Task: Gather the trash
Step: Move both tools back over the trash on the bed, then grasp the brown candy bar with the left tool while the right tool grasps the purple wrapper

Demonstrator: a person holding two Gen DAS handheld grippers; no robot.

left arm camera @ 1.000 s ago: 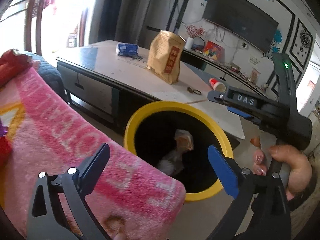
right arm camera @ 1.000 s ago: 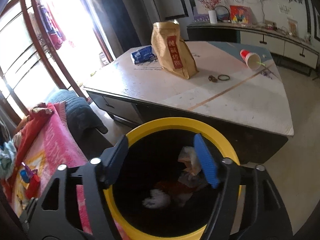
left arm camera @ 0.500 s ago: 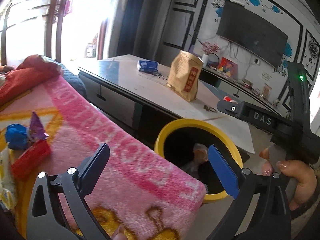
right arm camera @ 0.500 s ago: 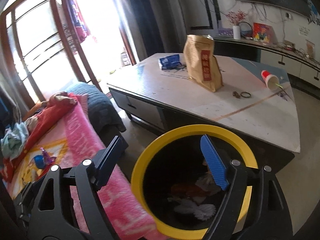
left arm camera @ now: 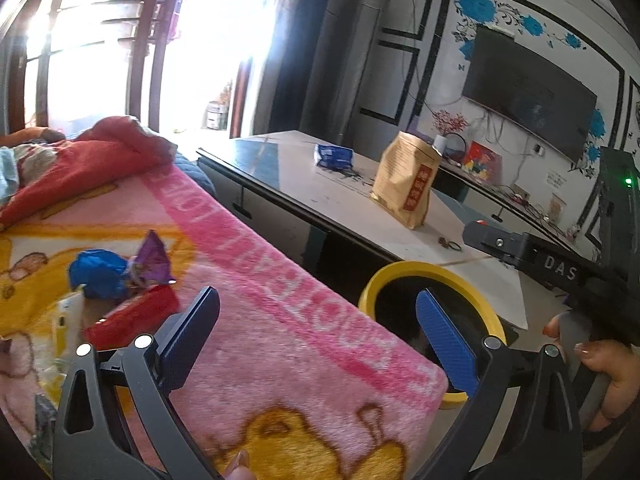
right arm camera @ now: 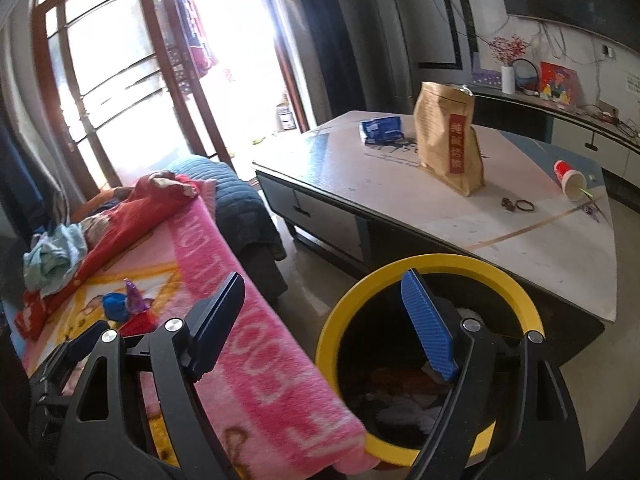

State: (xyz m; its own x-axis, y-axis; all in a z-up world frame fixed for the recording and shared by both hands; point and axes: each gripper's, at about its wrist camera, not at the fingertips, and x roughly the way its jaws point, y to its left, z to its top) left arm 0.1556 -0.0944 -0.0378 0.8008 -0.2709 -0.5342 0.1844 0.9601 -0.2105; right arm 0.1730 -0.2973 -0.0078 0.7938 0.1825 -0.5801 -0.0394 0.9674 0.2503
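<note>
A yellow-rimmed black bin (right arm camera: 432,268) stands on the floor between the sofa and the coffee table, with crumpled trash (right arm camera: 404,412) inside; it also shows in the left wrist view (left arm camera: 424,270). Loose wrappers lie on the pink blanket (left arm camera: 304,352): a blue one (left arm camera: 98,272), a purple one (left arm camera: 154,258) and a red one (left arm camera: 132,318). The same pile shows in the right wrist view (right arm camera: 128,308). My left gripper (left arm camera: 320,332) is open and empty above the blanket, right of the wrappers. My right gripper (right arm camera: 324,316) is open and empty over the bin's left rim.
A low coffee table (right arm camera: 540,248) behind the bin holds a brown paper bag (right arm camera: 448,140), a blue packet (right arm camera: 380,130), a tipped red cup (right arm camera: 568,174) and small rings (right arm camera: 520,205). Red and blue clothes (right arm camera: 132,208) are heaped on the sofa.
Both grippers have pulled back and swung left from over the bin toward the sofa. The wrappers on the blanket have come into view. Both stay open.
</note>
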